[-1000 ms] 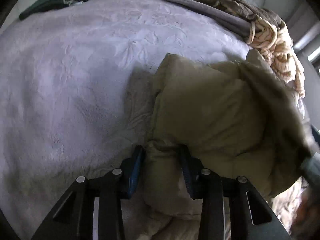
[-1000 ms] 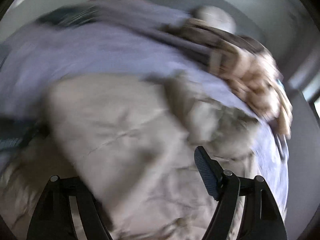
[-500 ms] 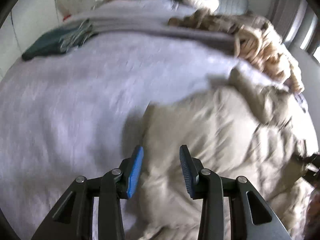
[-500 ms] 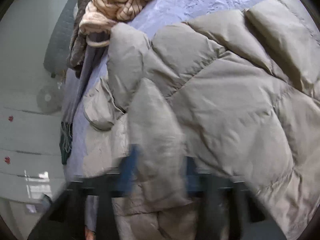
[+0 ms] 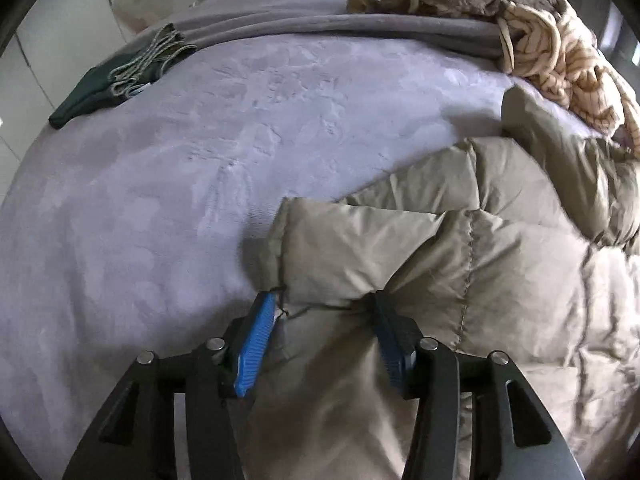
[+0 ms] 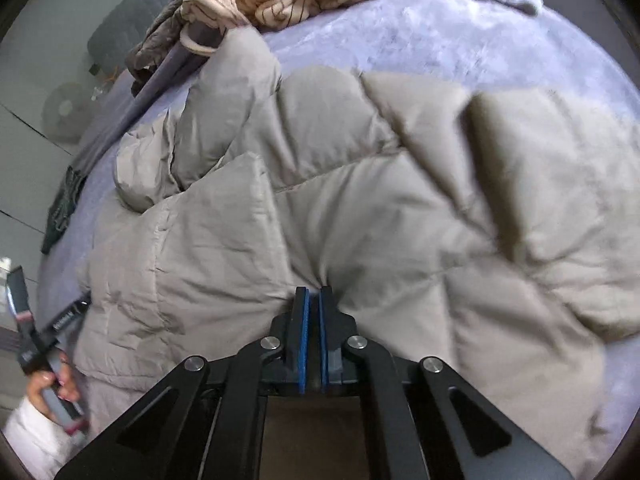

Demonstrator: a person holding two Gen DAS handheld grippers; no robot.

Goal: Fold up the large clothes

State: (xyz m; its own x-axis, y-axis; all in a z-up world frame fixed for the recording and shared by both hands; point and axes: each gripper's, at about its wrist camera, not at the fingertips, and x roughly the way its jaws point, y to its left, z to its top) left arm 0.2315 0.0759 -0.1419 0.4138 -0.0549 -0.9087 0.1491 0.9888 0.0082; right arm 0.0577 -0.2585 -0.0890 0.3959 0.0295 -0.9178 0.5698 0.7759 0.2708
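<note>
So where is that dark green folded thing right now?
The dark green garment lies at the far left edge of the purple bedspread in the left wrist view, near the grey folded blanket and apart from the padded jacket.

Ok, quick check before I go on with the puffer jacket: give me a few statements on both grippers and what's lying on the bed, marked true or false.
1. The right gripper is shut on a pinch of the puffer jacket. True.
2. The left gripper is fully shut. False: its jaws are opening, with a fold of the jacket between them.
3. The jacket lies on a lilac bedspread. True.
4. The dark green garment lies on top of the jacket. False: it lies apart from it, at the bedspread's far left edge in the left wrist view.
5. A cream striped blanket is bunched beyond the jacket. True.
</note>
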